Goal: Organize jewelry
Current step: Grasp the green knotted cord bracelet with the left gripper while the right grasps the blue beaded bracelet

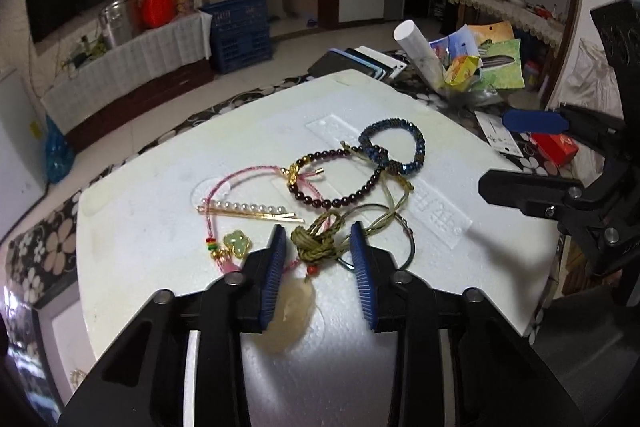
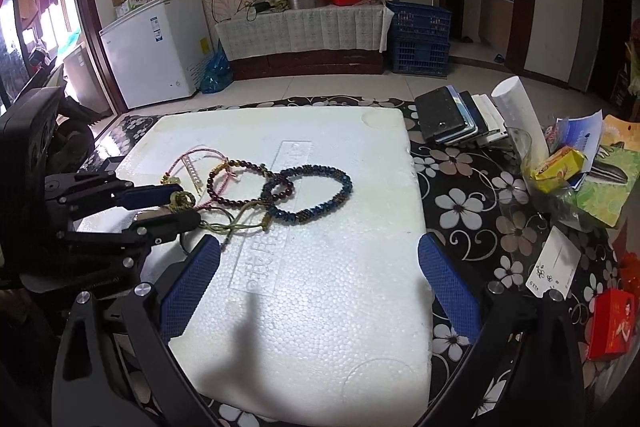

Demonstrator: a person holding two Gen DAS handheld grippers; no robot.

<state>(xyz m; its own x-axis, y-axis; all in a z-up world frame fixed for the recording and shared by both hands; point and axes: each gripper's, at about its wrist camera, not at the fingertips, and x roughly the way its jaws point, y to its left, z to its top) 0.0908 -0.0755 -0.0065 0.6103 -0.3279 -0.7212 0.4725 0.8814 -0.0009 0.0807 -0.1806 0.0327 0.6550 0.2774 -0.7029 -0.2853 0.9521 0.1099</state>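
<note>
Step in hand looks like the pick: left gripper point(image 1: 318, 247) jaws straddle the olive cord knot point(image 1: 314, 241) on the foam board point(image 1: 400, 307), not clearly pinching yet, pale pendant point(image 1: 294, 307) beneath. Right gripper point(image 2: 320, 275) hangs released over bare foam, nothing between its jaws. Next move needs a firm pinch and slow lift, since the cord runs tangled into the dark bead bracelet point(image 1: 340, 183), blue bracelet point(image 1: 394, 147) and pink cord point(image 1: 240, 179); pearl clip point(image 1: 248, 210) sits just beside.
</note>
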